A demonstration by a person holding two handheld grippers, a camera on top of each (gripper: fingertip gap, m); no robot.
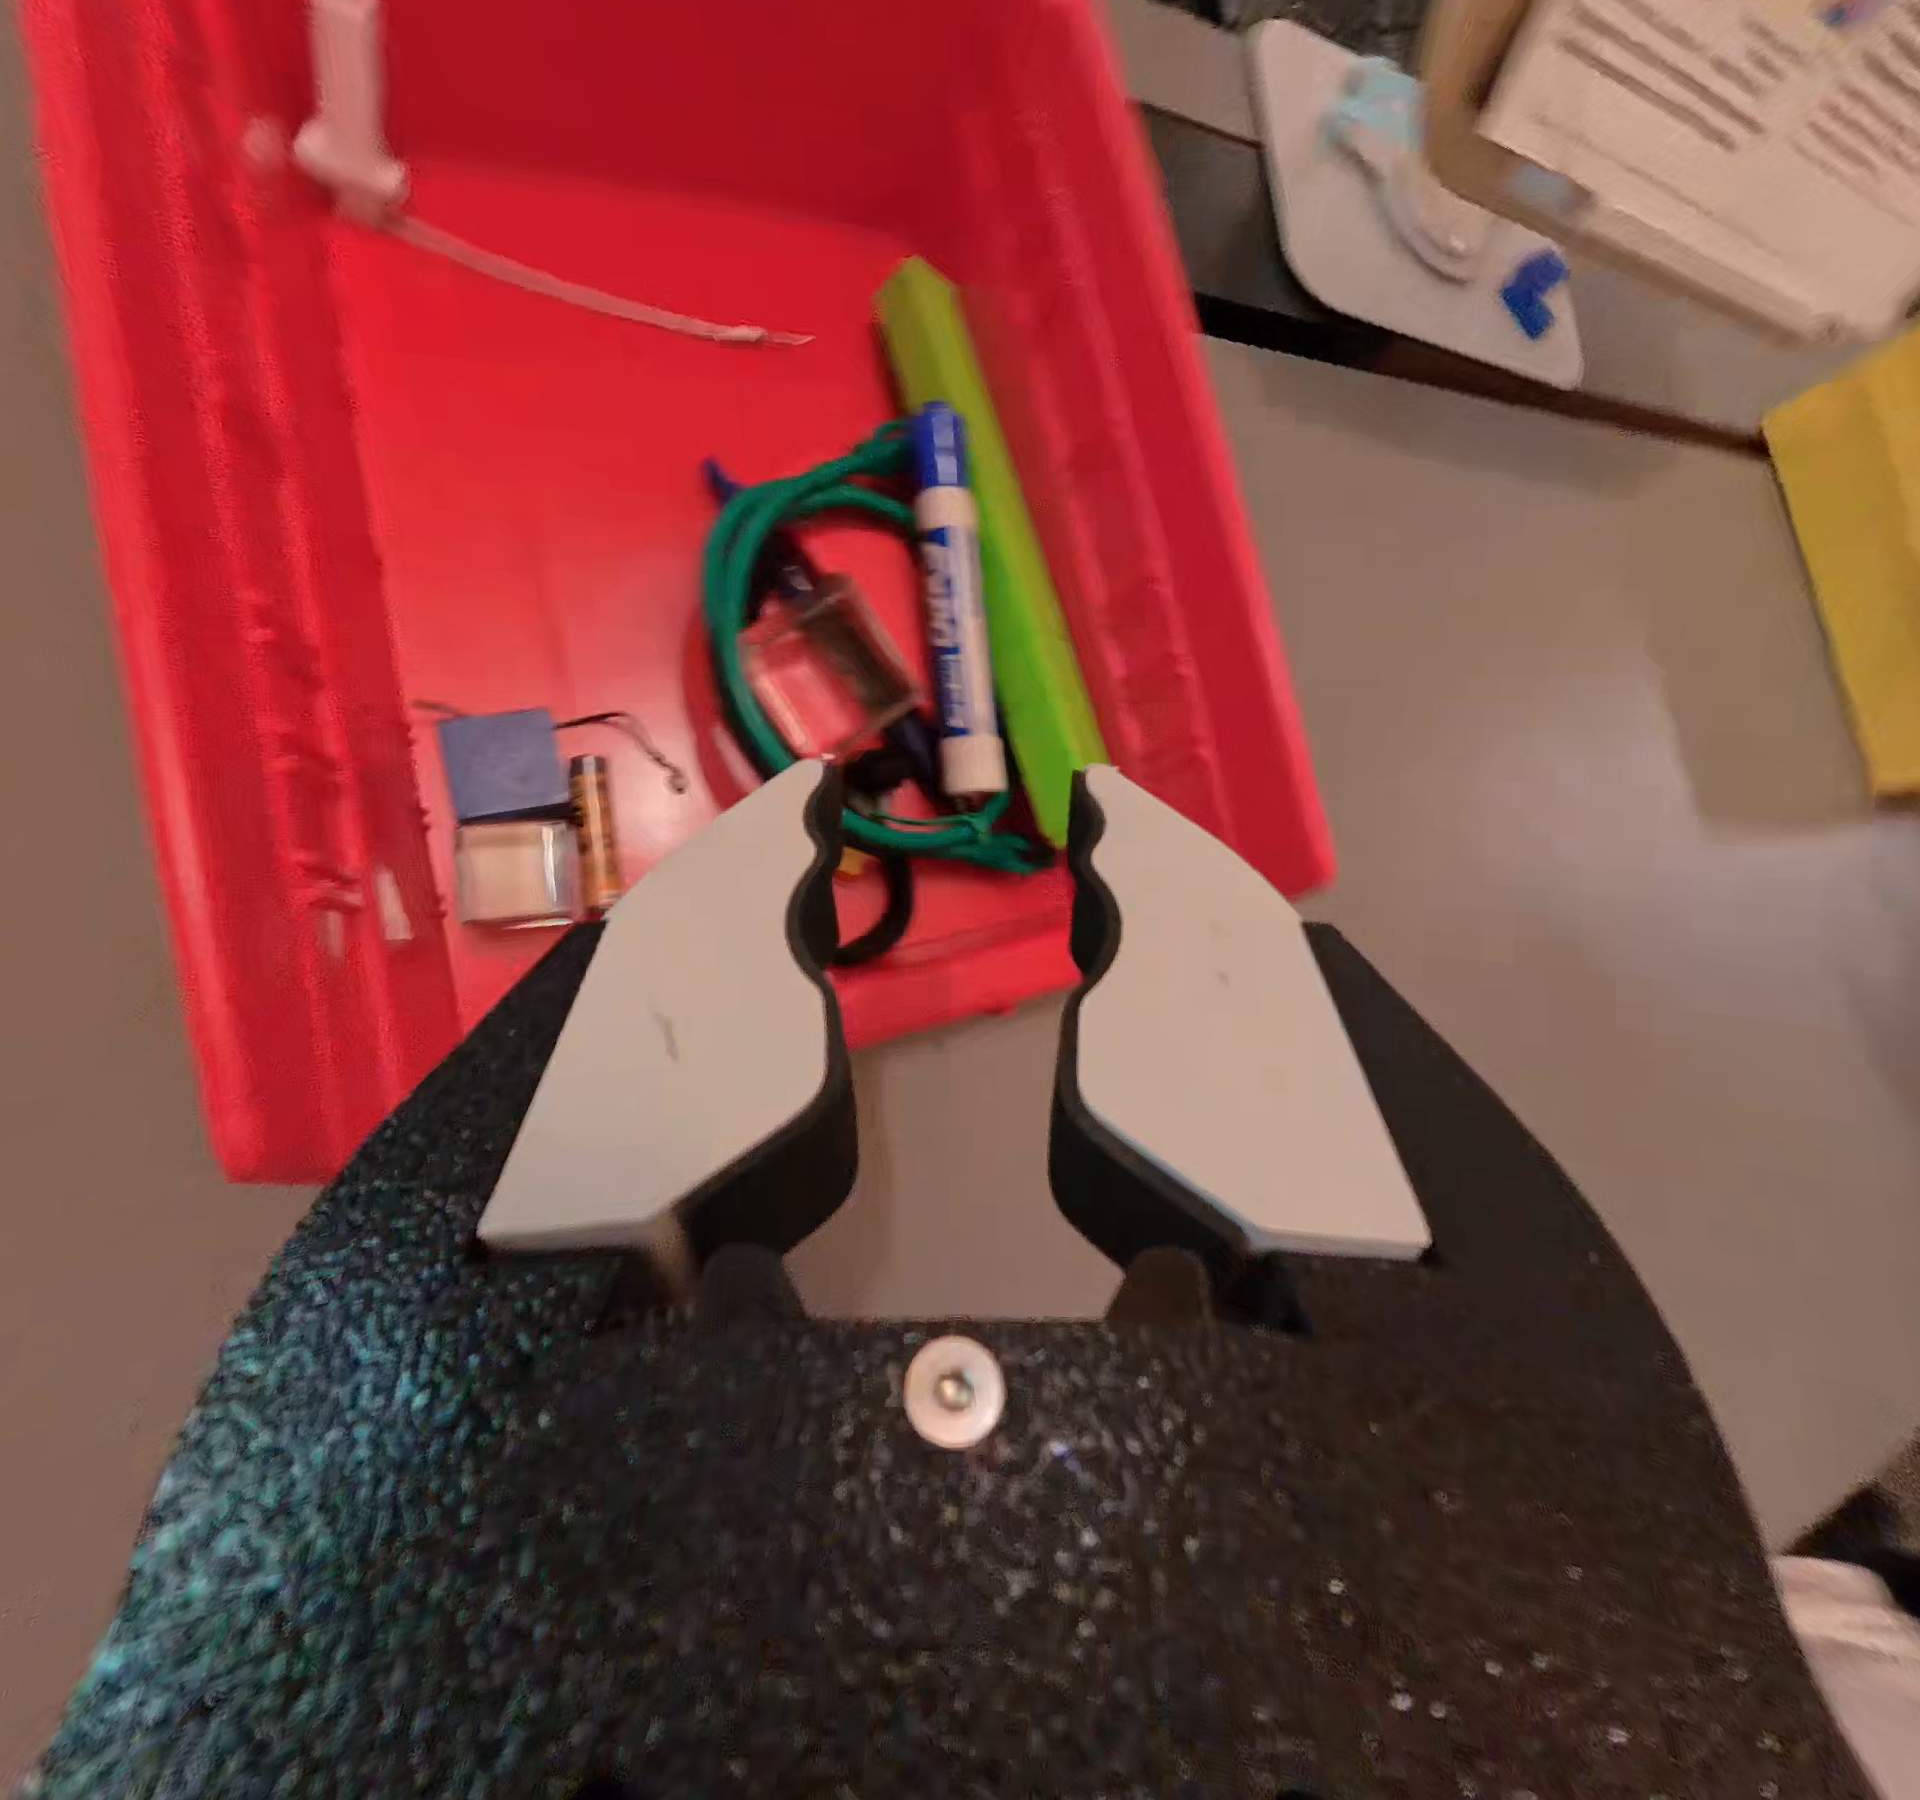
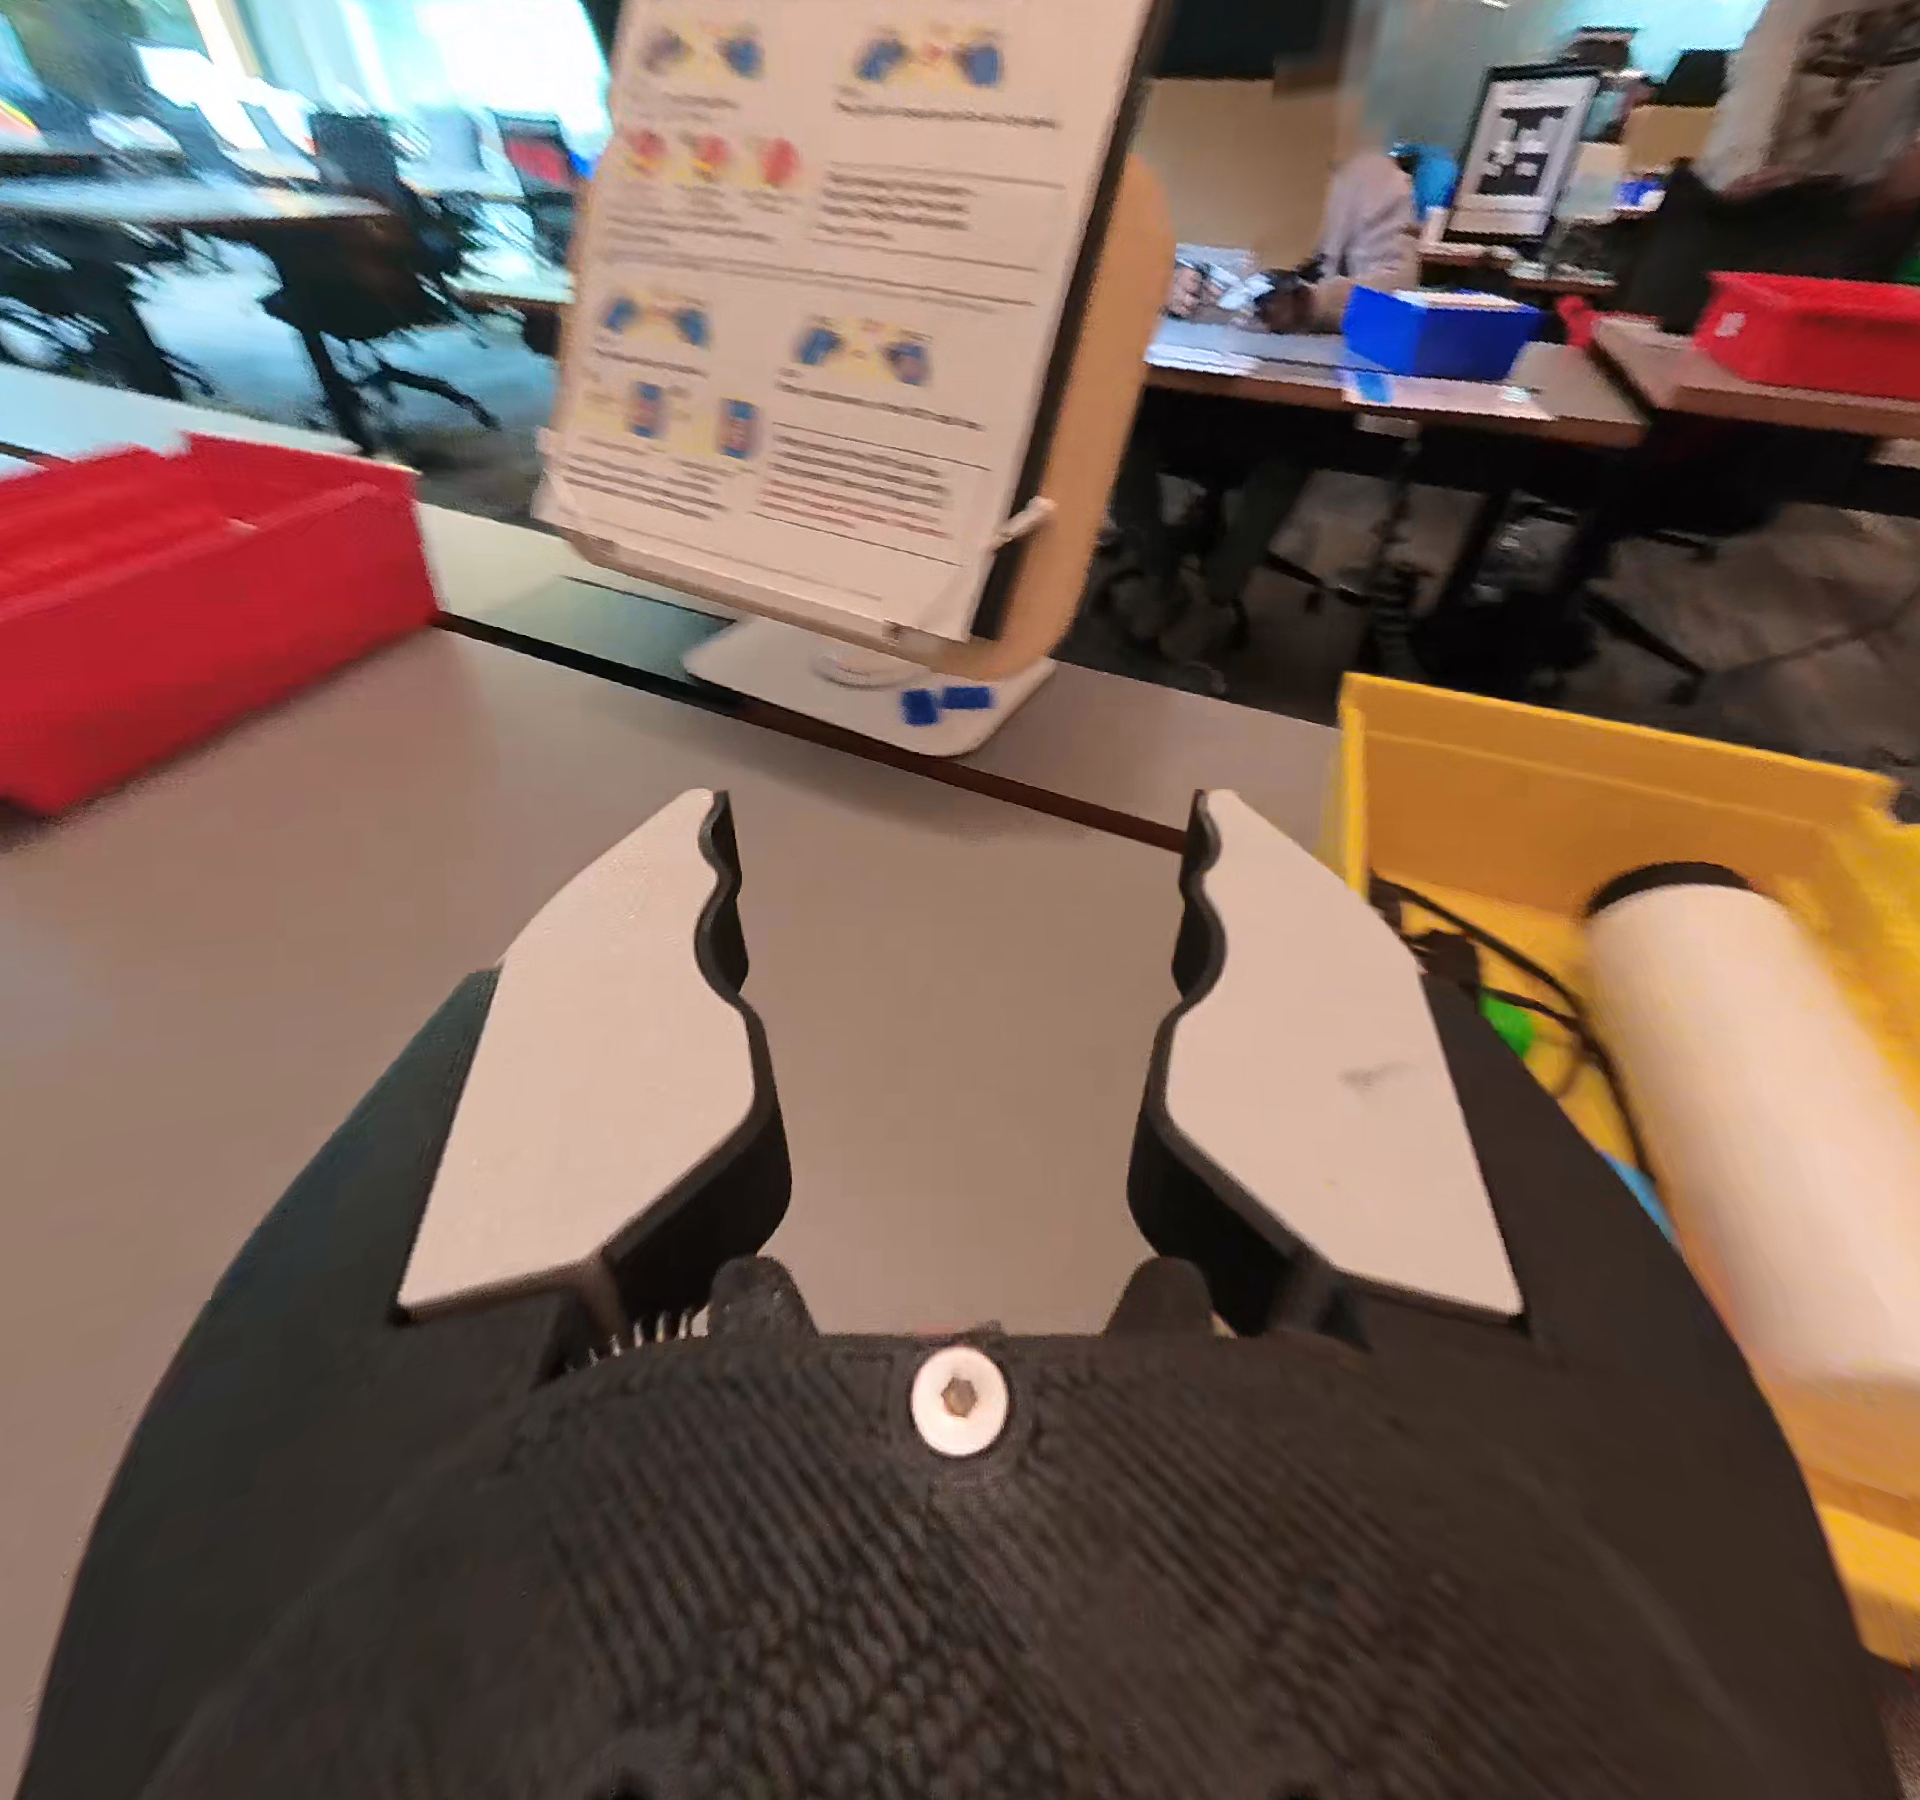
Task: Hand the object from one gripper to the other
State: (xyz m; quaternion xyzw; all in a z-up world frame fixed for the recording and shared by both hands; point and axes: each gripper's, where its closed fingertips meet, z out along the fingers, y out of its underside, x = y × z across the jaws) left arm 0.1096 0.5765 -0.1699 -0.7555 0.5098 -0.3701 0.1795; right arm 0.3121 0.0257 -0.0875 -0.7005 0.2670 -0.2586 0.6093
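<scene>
Over the red bin (image 1: 623, 140) in the left wrist view, we see the left gripper (image 1: 951, 784) hanging with its jaws apart and nothing between them. Inside the bin, near its lower right corner, lie a blue-and-white marker (image 1: 954, 597), a green bar (image 1: 997, 545) just beside it, a coiled green cable (image 1: 748, 545) and a clear plastic piece (image 1: 821, 670); the gripper tips cover part of the cable. Left of those sit a blue block (image 1: 499, 763), a clear cube (image 1: 514, 872) and a small battery (image 1: 594, 831). A white cable tie (image 1: 416, 192) lies toward the bin's far end. Everything is motion-blurred, so we cannot tell which item is the task object.

Right wrist view: the right gripper (image 2: 956, 805) is spread wide over the bare grey table (image 2: 312, 919), empty. The red bin (image 2: 187, 587) is cut off at left. A yellow bin (image 2: 1558, 794) at right holds a white cylinder (image 2: 1745, 1075) and dark cables, partly hidden behind the gripper. A sheet on a stand (image 2: 831, 244) is blurred beyond the table.
</scene>
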